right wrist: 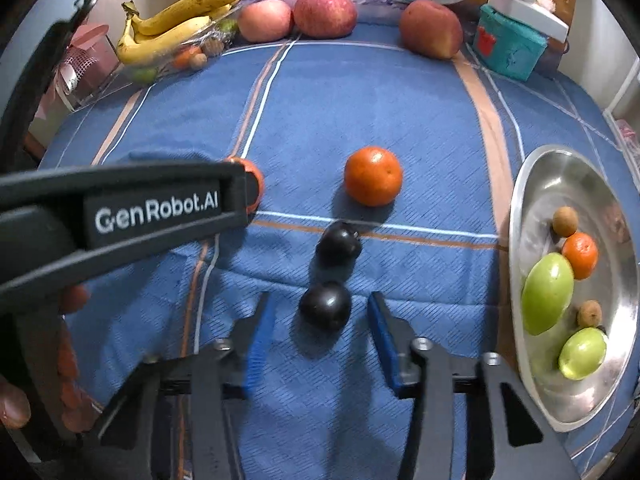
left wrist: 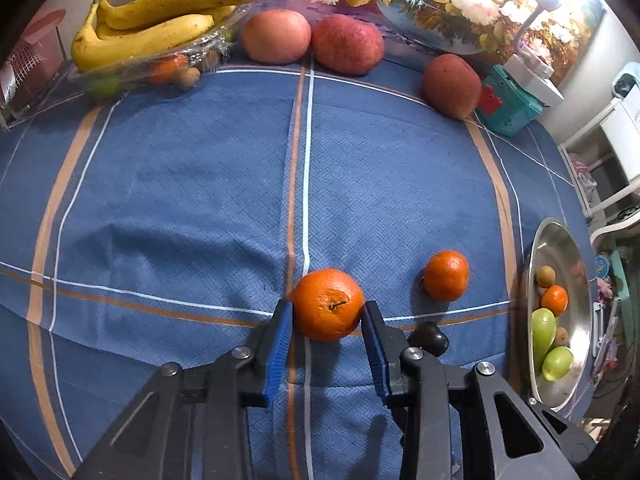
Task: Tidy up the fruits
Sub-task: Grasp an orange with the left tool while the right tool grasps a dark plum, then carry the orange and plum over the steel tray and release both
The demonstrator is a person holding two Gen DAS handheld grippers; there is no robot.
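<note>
My left gripper (left wrist: 325,308) is open with its blue pads on either side of an orange (left wrist: 327,305) on the blue cloth; the pads look close to its sides. A smaller orange (left wrist: 446,275) lies to its right, and a dark plum (left wrist: 429,338) sits behind the right finger. In the right wrist view my right gripper (right wrist: 320,306) is open around a dark plum (right wrist: 325,306), not touching it. A second plum (right wrist: 338,245) and the smaller orange (right wrist: 373,176) lie beyond. The left gripper's body (right wrist: 120,216) covers most of the first orange (right wrist: 256,184).
A steel bowl (right wrist: 536,184) at the right holds green fruits, a small orange and small brown fruits. At the back are bananas (left wrist: 160,20) on a clear tray, three apples (left wrist: 348,44), a teal box (left wrist: 508,104) and a flower picture.
</note>
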